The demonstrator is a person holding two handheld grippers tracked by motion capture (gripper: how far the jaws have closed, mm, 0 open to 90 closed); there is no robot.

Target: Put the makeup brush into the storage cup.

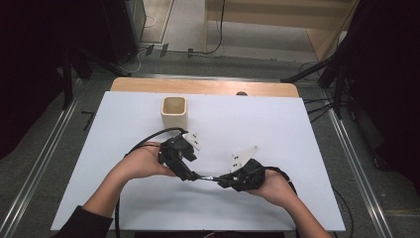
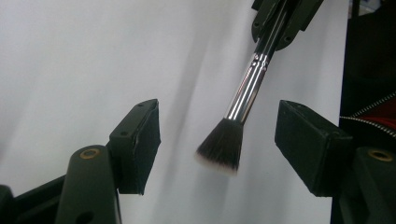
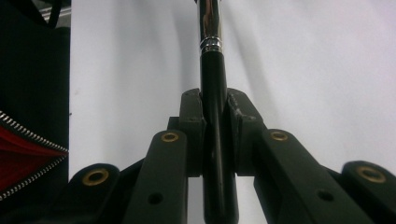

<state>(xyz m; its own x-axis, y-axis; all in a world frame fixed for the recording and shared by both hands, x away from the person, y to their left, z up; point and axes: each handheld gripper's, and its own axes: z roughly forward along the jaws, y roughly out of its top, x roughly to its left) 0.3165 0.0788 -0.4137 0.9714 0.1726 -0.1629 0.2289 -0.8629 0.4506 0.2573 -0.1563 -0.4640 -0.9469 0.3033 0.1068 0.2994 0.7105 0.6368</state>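
Note:
A make-up brush (image 1: 208,177) with a black handle (image 3: 213,74), a shiny silver ferrule (image 2: 247,86) and dark, pale-tipped bristles (image 2: 223,148) hangs level just above the white table (image 1: 277,124), between my two grippers. My right gripper (image 3: 215,109) is shut on the handle, which runs out between its jaws; I see this gripper at the front of the table too (image 1: 224,180). My left gripper (image 2: 217,140) is open. The bristles sit in the gap between its pads (image 2: 142,140) and touch neither. From above, the left gripper (image 1: 192,173) faces the right one, tip to tip.
A cream square cup (image 1: 174,112) stands upright at the back of the table, left of centre, beyond the left hand. Cables trail from both grippers towards the front edge. A red fabric with a zip (image 3: 23,156) lies past the table's near edge.

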